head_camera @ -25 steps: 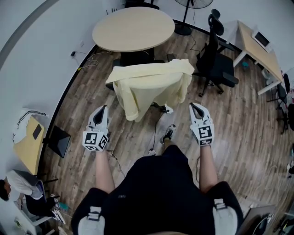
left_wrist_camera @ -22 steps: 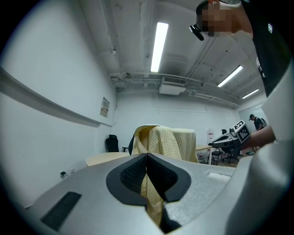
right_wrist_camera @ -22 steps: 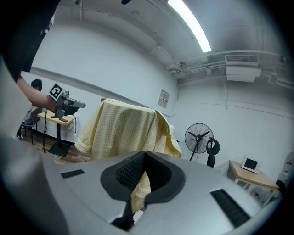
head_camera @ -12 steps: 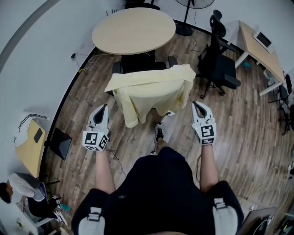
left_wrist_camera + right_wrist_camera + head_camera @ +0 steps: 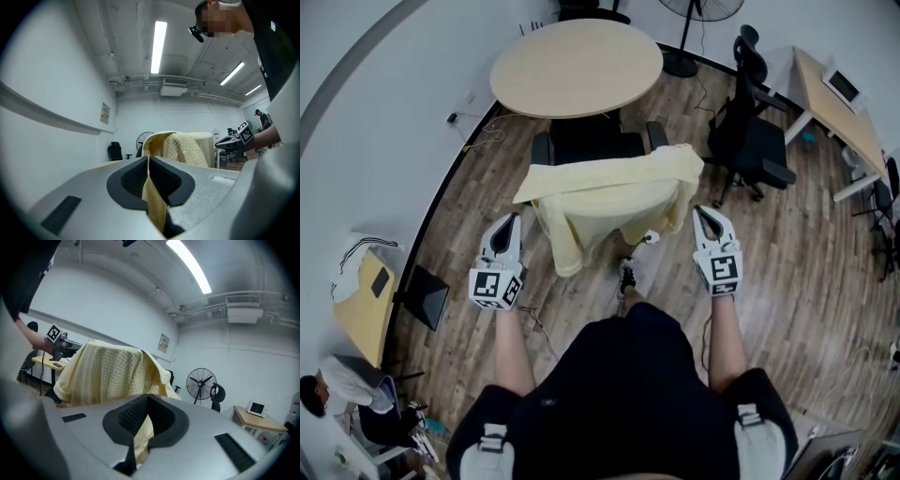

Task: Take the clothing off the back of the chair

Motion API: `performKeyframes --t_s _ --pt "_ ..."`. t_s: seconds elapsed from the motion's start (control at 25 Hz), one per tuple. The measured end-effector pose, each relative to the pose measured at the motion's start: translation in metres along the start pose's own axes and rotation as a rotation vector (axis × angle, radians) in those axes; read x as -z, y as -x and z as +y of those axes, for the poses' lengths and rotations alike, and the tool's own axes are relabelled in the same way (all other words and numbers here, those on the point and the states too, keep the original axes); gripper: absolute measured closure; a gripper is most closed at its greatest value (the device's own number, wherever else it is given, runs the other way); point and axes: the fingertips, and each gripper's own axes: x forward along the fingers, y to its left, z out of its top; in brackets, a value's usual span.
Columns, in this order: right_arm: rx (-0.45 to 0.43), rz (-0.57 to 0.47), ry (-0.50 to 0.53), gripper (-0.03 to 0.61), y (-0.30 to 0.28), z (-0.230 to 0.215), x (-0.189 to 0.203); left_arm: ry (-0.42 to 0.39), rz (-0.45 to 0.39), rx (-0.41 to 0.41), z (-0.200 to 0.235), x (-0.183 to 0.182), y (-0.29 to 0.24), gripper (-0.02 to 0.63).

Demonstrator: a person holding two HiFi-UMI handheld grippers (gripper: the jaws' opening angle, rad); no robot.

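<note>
A pale yellow checked shirt (image 5: 609,197) hangs over the back of a black chair (image 5: 591,145) just ahead of me. My left gripper (image 5: 512,221) is level with the shirt's left edge, a short way off it, and its jaws are shut with nothing held. My right gripper (image 5: 697,214) is beside the shirt's right shoulder, also shut and empty. In the left gripper view the shirt (image 5: 187,147) shows beyond the closed left gripper (image 5: 148,158). In the right gripper view the shirt (image 5: 108,376) hangs past the closed right gripper (image 5: 148,395).
A round wooden table (image 5: 577,66) stands behind the chair. A black office chair (image 5: 755,141) and a desk (image 5: 825,103) are at the right, a fan (image 5: 708,7) at the back. Cables (image 5: 497,127) lie by the left wall. A small table (image 5: 361,295) is at the far left.
The chair with the shirt has drawn closer to both grippers as I stepped forward. Both grippers stayed shut and kept their spacing.
</note>
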Motion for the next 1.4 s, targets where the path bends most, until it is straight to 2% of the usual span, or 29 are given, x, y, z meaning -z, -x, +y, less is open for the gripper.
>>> performKeyframes --t_s 0.12,0.28,0.48,0.64,0.92,1.12,1.4 --pt "0.006 -0.037 0.011 0.583 -0.007 -0.005 -0.008 -0.011 -0.009 -0.017 0.006 -0.003 -0.006 0.611" --pt "0.025 -0.024 0.014 0.577 -0.016 -0.012 -0.009 -0.018 -0.011 -0.031 0.014 -0.005 -0.014 0.590" --pt "0.046 -0.034 0.019 0.531 -0.024 -0.022 -0.015 -0.039 -0.015 -0.040 0.015 -0.008 -0.022 0.560" --pt "0.048 -0.059 0.018 0.508 -0.030 -0.027 -0.018 -0.049 -0.036 -0.031 0.013 -0.013 -0.028 0.524" --pt "0.042 -0.090 0.029 0.497 -0.043 -0.023 -0.028 -0.088 -0.069 0.004 0.011 -0.025 -0.031 0.509" --pt "0.042 -0.116 0.025 0.502 -0.048 -0.023 -0.033 -0.133 -0.074 0.041 0.002 -0.031 -0.038 0.508" --pt "0.048 -0.146 0.034 0.552 -0.046 -0.026 -0.041 -0.154 -0.085 0.061 -0.004 -0.040 -0.045 0.509"
